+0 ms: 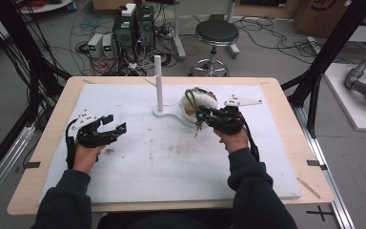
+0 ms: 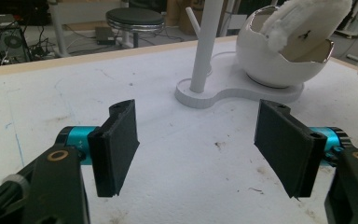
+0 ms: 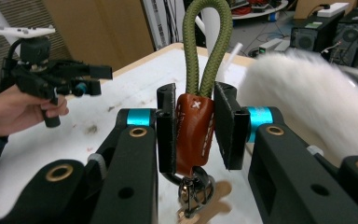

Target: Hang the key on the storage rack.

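My right gripper (image 3: 196, 123) is shut on the brown leather wrap (image 3: 194, 140) of a keychain. Its olive rope loop (image 3: 204, 46) sticks up above the pads, and a metal clasp (image 3: 195, 189) with a wooden tag hangs below. In the high view this gripper (image 1: 202, 116) is held just in front of a white egg-shaped bowl (image 1: 189, 106). The bowl sits on a white stand with an upright post (image 1: 158, 83), and a white furry piece (image 2: 307, 18) rests in it. My left gripper (image 2: 200, 149) stands open over the board with nothing between its pads, and the high view has it (image 1: 116, 122) at the left.
A white foam board (image 1: 171, 162) covers most of the wooden table (image 1: 57, 124). On the floor beyond the table are a black stool (image 1: 216, 33), computer towers (image 1: 133, 28) and many cables. Black frame posts (image 1: 324, 52) stand at both sides.
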